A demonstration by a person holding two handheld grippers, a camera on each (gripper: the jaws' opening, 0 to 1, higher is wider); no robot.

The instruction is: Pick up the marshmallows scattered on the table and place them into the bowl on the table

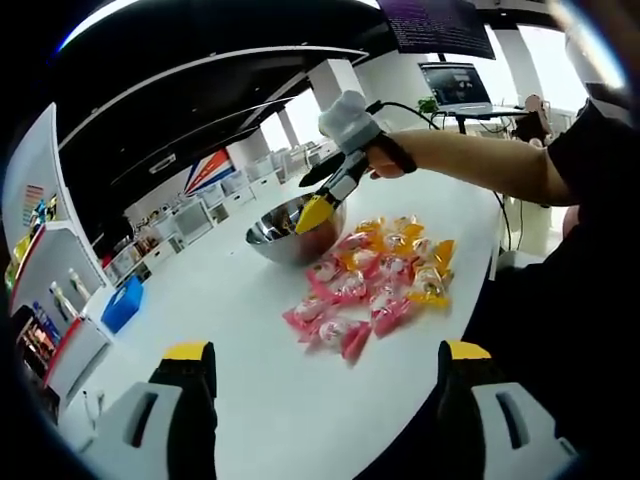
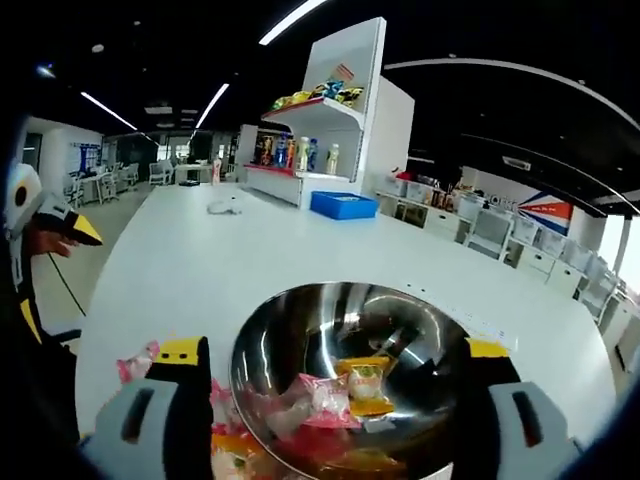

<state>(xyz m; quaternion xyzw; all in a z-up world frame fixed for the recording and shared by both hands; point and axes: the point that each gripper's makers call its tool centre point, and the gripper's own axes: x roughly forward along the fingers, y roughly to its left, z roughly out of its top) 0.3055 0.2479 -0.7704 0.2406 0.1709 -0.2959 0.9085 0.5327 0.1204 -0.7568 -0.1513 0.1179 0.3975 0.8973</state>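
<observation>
A steel bowl [image 1: 275, 232] stands on the white table [image 1: 300, 400], with a heap of pink and orange marshmallow packets [image 1: 375, 280] lying just beside it. My left gripper [image 1: 328, 352] is open and empty, held back from the heap. A hand holds my right gripper [image 1: 318, 210] over the bowl's rim. In the right gripper view, that gripper [image 2: 336, 350] is open above the bowl [image 2: 300, 330], which holds a pink packet [image 2: 320, 395] and an orange packet [image 2: 365, 385]. More packets [image 2: 135, 365] lie outside the bowl at the lower left.
A blue bin [image 1: 123, 303] sits farther along the table, also seen as a blue bin [image 2: 343, 205] below a white shelf of bottles [image 2: 330, 110]. The person's arm [image 1: 480, 160] reaches across from the right. The left gripper [image 2: 45, 215] shows at the left edge.
</observation>
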